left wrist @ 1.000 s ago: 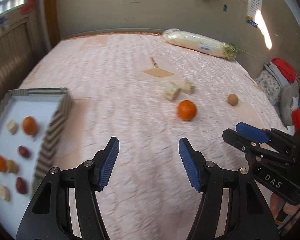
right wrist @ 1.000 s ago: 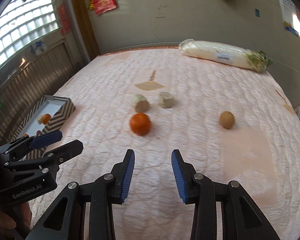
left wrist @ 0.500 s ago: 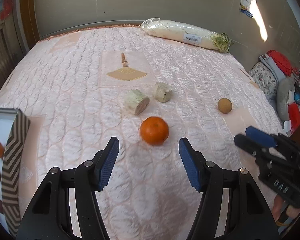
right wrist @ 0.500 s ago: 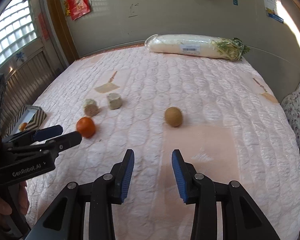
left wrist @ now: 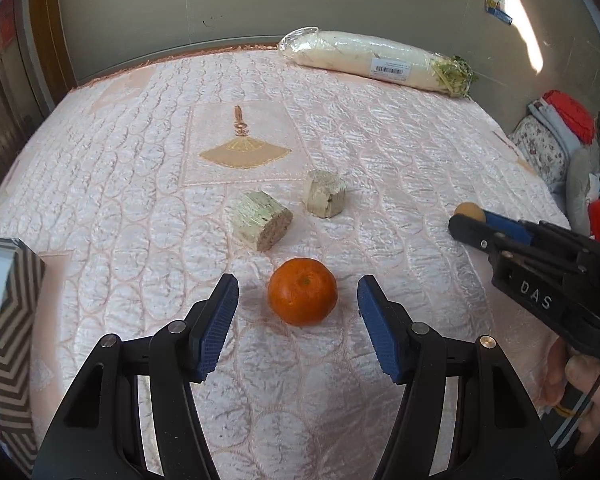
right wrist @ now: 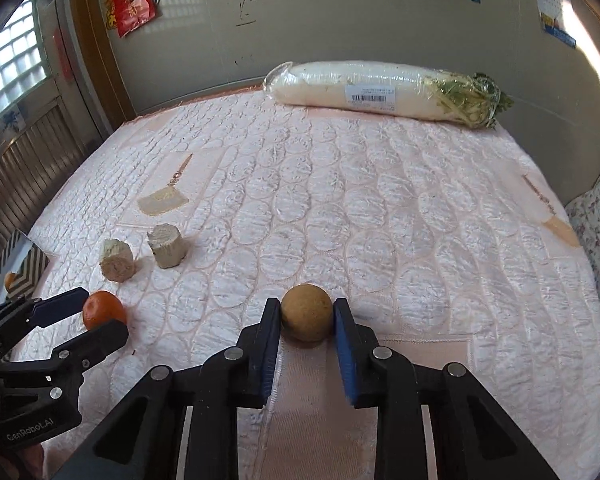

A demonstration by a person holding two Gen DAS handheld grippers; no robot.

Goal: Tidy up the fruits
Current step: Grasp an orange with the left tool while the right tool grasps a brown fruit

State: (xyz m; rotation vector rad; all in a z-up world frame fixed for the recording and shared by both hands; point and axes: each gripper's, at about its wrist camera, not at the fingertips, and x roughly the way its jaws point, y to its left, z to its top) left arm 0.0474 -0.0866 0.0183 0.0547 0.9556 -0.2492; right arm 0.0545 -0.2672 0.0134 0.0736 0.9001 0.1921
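Note:
An orange [left wrist: 302, 297] lies on the pink quilted bedspread [left wrist: 140, 184], just ahead of and between the tips of my left gripper [left wrist: 297, 312], which is open and not touching it. A round brown fruit [right wrist: 307, 312] sits between the blue pads of my right gripper [right wrist: 306, 316]; its jaws are closing and both pads touch the fruit's sides. In the left wrist view the right gripper [left wrist: 466, 218] reaches in from the right, the brown fruit [left wrist: 468, 211] at its tip. The right wrist view has the left gripper [right wrist: 96, 314] around the orange [right wrist: 103, 309].
A striped-wall tray [left wrist: 16, 320] holding several small fruits stands at the left edge. Two cut pale-green chunks [left wrist: 262, 226] [left wrist: 325, 199] lie beyond the orange. A wrapped white radish [left wrist: 376, 62] lies along the far edge by the wall. A person's hand [left wrist: 588, 396] holds the right gripper.
Both grippers moved forward. The orange now lies between the left tips. The right gripper reached the brown fruit and its jaws came in onto it.

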